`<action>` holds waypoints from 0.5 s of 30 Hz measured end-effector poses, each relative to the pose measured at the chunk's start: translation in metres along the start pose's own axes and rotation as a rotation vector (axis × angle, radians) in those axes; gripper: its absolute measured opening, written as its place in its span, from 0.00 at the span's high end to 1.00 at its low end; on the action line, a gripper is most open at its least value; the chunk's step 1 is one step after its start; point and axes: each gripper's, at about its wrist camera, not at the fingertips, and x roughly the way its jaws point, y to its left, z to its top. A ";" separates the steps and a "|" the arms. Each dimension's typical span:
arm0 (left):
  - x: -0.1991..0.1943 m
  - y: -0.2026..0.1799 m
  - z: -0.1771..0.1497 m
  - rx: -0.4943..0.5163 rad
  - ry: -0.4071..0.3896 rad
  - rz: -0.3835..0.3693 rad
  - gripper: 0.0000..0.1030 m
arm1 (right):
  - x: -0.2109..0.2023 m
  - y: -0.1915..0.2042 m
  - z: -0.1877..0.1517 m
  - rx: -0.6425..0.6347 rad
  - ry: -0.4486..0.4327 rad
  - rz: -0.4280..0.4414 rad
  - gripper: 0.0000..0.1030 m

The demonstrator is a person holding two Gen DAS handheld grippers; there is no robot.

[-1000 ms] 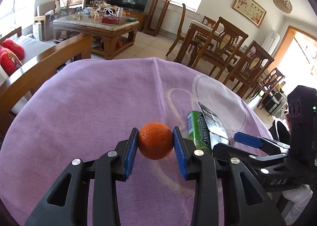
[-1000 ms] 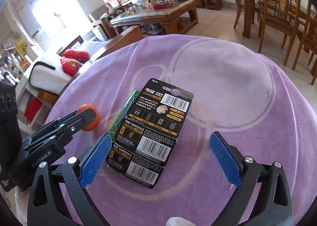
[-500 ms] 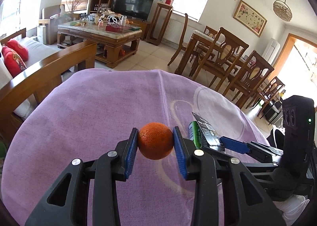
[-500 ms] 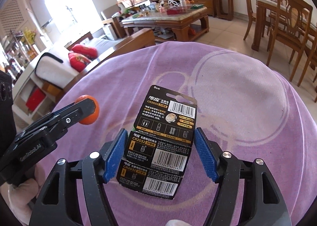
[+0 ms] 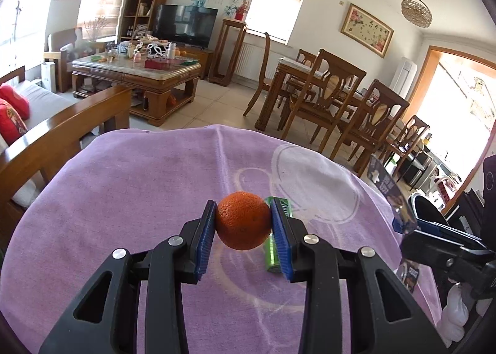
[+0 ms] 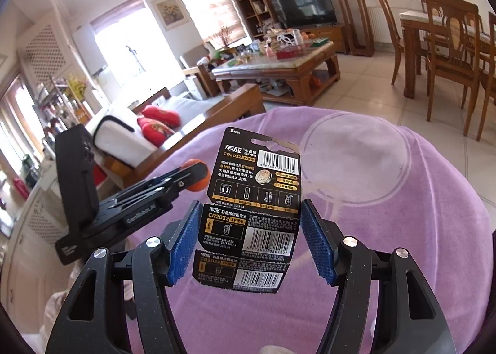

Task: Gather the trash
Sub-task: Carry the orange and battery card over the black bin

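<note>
An orange (image 5: pixel 243 220) is clamped between the blue pads of my left gripper (image 5: pixel 243 203), just above the purple tablecloth (image 5: pixel 139 199). A green gum pack (image 5: pixel 272 257) lies on the cloth, partly hidden behind the gripper's right finger. My right gripper (image 6: pixel 251 203) is shut on the side edges of a black CR2032 battery card (image 6: pixel 260 199), which hangs clear of the cloth. In the left wrist view the card (image 5: pixel 387 186) and right gripper (image 5: pixel 403 223) show at the far right. In the right wrist view the left gripper (image 6: pixel 198 174) and orange (image 6: pixel 198 188) show at the left.
A dark round container with a pale rim (image 5: pixel 424 208) stands beyond the table's right edge. A wooden sofa arm (image 5: pixel 62 133) runs along the left side. Dining chairs (image 5: pixel 325 96) and a coffee table (image 5: pixel 136 74) stand farther off.
My right gripper closed on the battery card and lifted it off the table, up and to the right, uncovering the green gum pack. The left gripper kept the orange and hardly moved.
</note>
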 end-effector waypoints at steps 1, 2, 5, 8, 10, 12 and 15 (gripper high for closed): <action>-0.002 -0.007 0.000 0.012 0.001 -0.012 0.66 | -0.013 -0.004 -0.002 0.004 -0.018 0.005 0.38; -0.005 -0.016 -0.001 0.030 -0.004 -0.022 0.66 | -0.026 -0.008 -0.004 0.007 -0.036 0.006 0.38; -0.015 -0.047 -0.007 0.070 -0.017 -0.065 0.66 | -0.066 -0.024 -0.011 0.010 -0.103 -0.013 0.38; -0.024 -0.087 -0.014 0.118 -0.026 -0.111 0.66 | -0.103 -0.049 -0.019 0.031 -0.156 -0.041 0.38; -0.029 -0.113 -0.016 0.156 -0.033 -0.139 0.66 | -0.125 -0.068 -0.024 0.053 -0.185 -0.059 0.38; -0.034 -0.141 -0.018 0.197 -0.043 -0.163 0.66 | -0.147 -0.087 -0.030 0.075 -0.209 -0.076 0.38; -0.036 -0.179 -0.020 0.226 -0.050 -0.219 0.66 | -0.180 -0.120 -0.044 0.116 -0.247 -0.109 0.38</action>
